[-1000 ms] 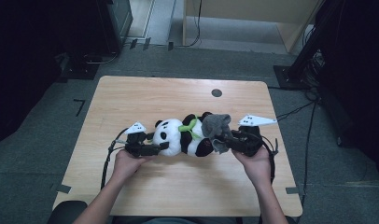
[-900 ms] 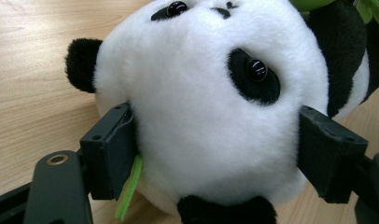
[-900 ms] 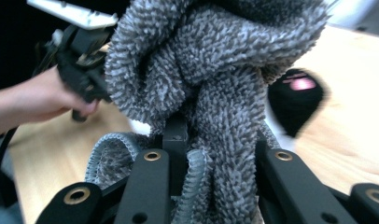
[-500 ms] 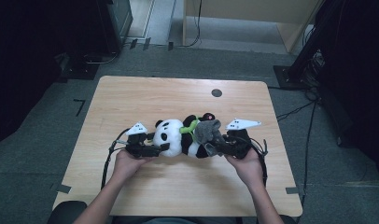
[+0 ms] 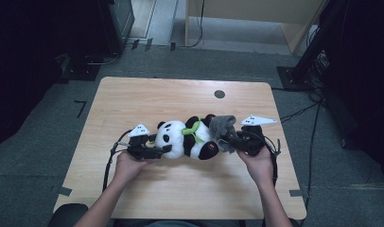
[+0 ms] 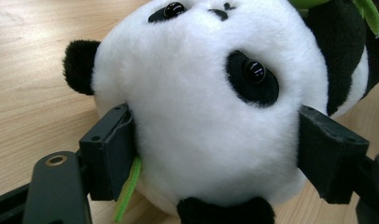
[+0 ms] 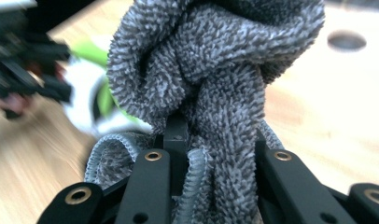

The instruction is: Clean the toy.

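High view: the left gripper [image 5: 165, 149] grips the head of the panda [image 5: 185, 139], which lies on its side at mid-table [image 5: 180, 94]. In the left gripper view the jaws press the white head [image 6: 211, 107] from both sides. To the right, the cloth [image 5: 223, 128] lies bunched against the panda's feet, pinched by the right gripper [image 5: 233, 141]; the right gripper view shows grey pile [image 7: 215, 84] squeezed between the jaws. Judged progress: both items are grasped and brought together. Wiping or covering the panda appears barely begun, and release of either item remains.
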